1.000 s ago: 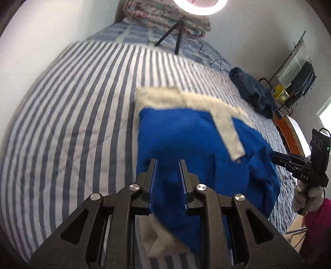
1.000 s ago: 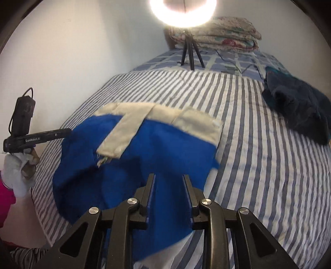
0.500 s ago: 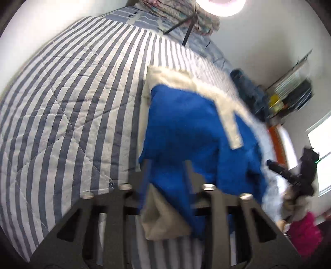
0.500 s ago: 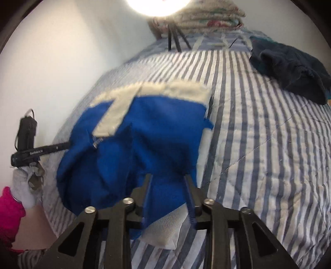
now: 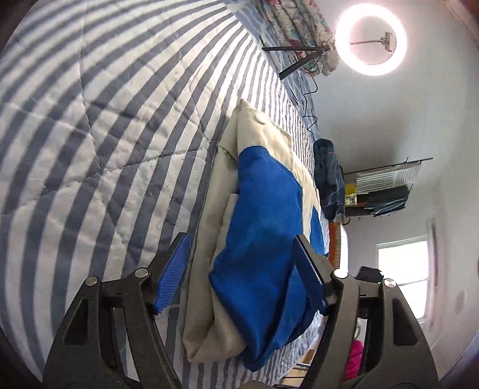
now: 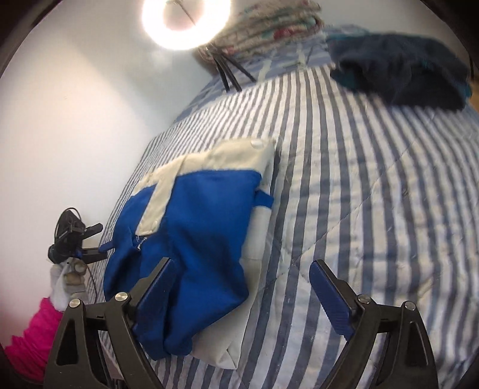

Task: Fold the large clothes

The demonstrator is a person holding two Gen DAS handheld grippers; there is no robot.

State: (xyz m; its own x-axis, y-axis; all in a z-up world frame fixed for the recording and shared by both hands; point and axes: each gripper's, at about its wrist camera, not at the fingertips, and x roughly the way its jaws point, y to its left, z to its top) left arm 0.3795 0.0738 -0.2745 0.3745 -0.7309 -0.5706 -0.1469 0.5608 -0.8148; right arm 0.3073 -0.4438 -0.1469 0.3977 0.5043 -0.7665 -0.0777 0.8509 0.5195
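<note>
A blue garment with cream trim (image 5: 263, 233) (image 6: 197, 227) lies folded in layers on the striped bedspread (image 5: 113, 149) (image 6: 359, 209). My left gripper (image 5: 241, 269) hovers over its near end with jaws opening; the blue fold lies between the blue pads, and the left pad stands well clear of it. My right gripper (image 6: 244, 287) has its jaws opening wide over the garment's near corner, and its pads are not pressing on the cloth. In the right wrist view the left gripper (image 6: 100, 239) shows at the bed's left edge, held by a gloved hand (image 6: 66, 281) with a pink sleeve.
A dark navy clothes pile (image 6: 398, 68) (image 5: 327, 179) lies on the far side of the bed. A ring light (image 5: 371, 39) (image 6: 185, 21) on a tripod and a folded floral quilt (image 5: 299, 27) (image 6: 269, 33) stand at the bed's head. A white wall (image 6: 74, 119) runs beside the bed.
Both grippers were shut on the blue cloth's edge and have let it go, their jaws spreading wide. The garment has dropped into a fold on the bed. Both hands sank and rolled.
</note>
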